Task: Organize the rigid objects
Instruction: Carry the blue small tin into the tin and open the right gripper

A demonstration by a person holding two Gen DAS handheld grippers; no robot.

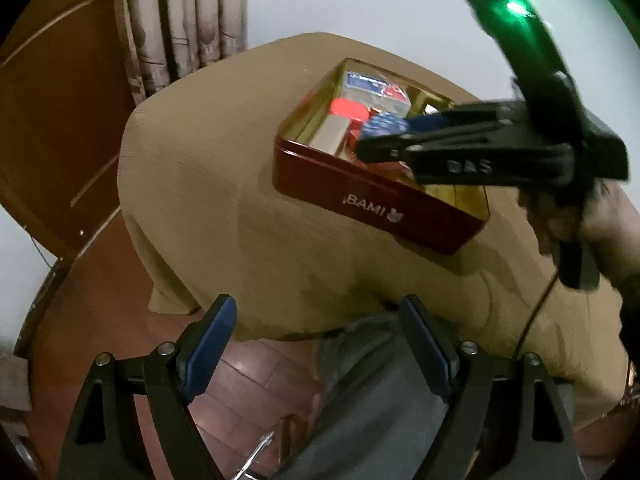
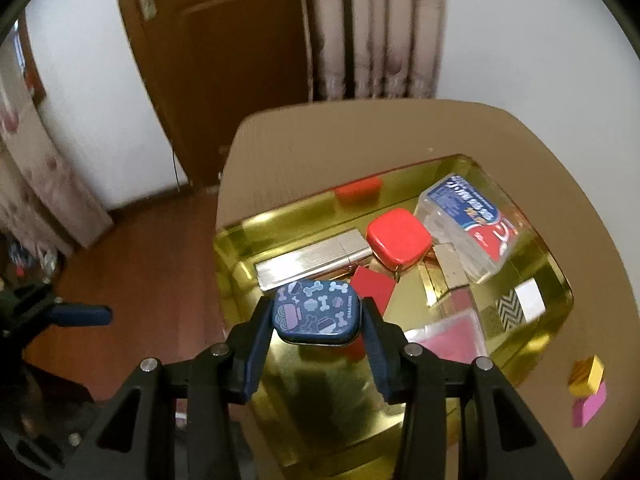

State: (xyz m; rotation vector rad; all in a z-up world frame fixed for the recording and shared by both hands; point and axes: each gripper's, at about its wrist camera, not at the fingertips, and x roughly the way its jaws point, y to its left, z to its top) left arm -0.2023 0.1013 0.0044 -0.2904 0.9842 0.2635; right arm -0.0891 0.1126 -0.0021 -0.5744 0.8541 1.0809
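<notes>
The right claw hangs over the near end of the gold-lined tin box, clamped on one blue bone-print tin. The left claw sits off the worktop edge, spread wide, holding nothing. Inside the box: one red case, one silver bar, one clear packet.

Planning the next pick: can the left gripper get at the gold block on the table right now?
Probably not. The left gripper is open but off the table's near edge, with the tin and right gripper between it and the gold block.
</notes>
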